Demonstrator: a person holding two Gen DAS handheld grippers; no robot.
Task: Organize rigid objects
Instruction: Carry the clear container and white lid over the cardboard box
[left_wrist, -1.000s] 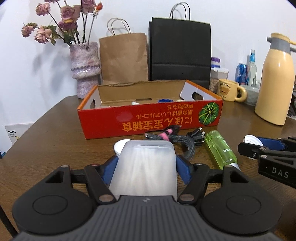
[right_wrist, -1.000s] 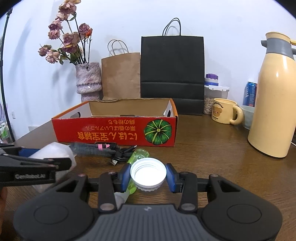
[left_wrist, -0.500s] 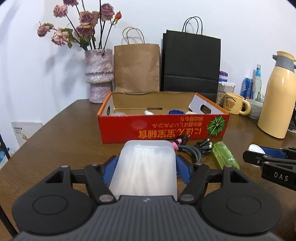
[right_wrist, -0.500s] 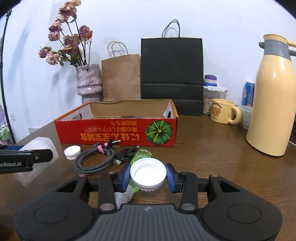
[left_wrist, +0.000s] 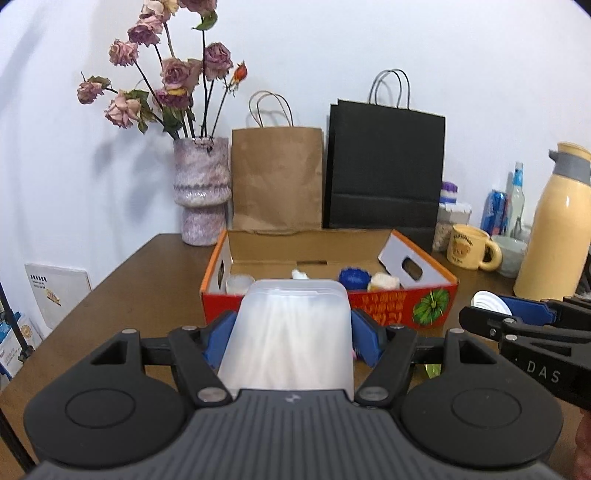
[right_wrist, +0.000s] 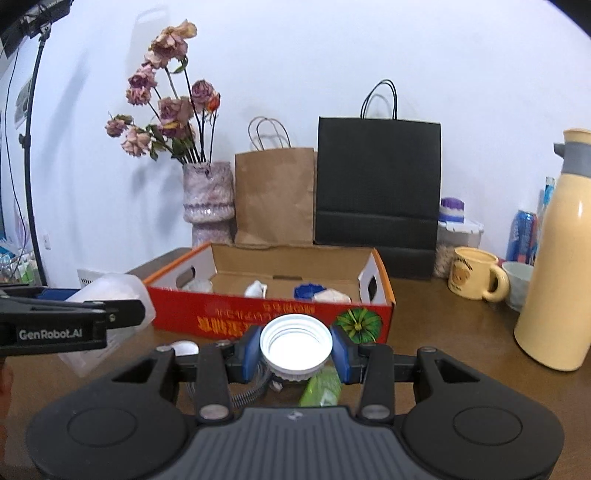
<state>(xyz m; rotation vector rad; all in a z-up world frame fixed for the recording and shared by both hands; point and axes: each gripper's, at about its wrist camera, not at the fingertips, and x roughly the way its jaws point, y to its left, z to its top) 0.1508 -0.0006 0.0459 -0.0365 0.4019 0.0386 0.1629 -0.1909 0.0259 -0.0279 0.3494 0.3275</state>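
On the left, a translucent plastic container (left_wrist: 293, 332) is pinched between the blue fingers (left_wrist: 218, 341) of the left gripper (left_wrist: 293, 338), held clear of the bench (left_wrist: 147, 288) and short of the red cardboard box (left_wrist: 402, 306). The container's walls look thin and smooth, so a slip is possible if the clamp is eased before the box is reached; a squeeze too hard could bow the walls. Only its lower part sits between the fingers, so it could tilt forward on release and tip over the small things already in the box, a pale cup (left_wrist: 238, 283) and a blue cap (left_wrist: 354, 277) among them.

In the middle, the box's near wall is the main obstacle: a low approach would catch the container or the fingers on the rim and shove the light box toward the paper bags (left_wrist: 277, 177).

On the right, a white screw lid (right_wrist: 295, 341) is gripped across its rim by the right gripper (right_wrist: 295, 349), open side toward the camera, also off the bench and short of the box. With so narrow a hold on a round ribbed edge, the lid could pivot or pop out. Below it lie a green bottle (right_wrist: 321, 386) and a cable (right_wrist: 247, 395), onto which a dropped lid could roll. The two grippers are side by side and could collide above the box.
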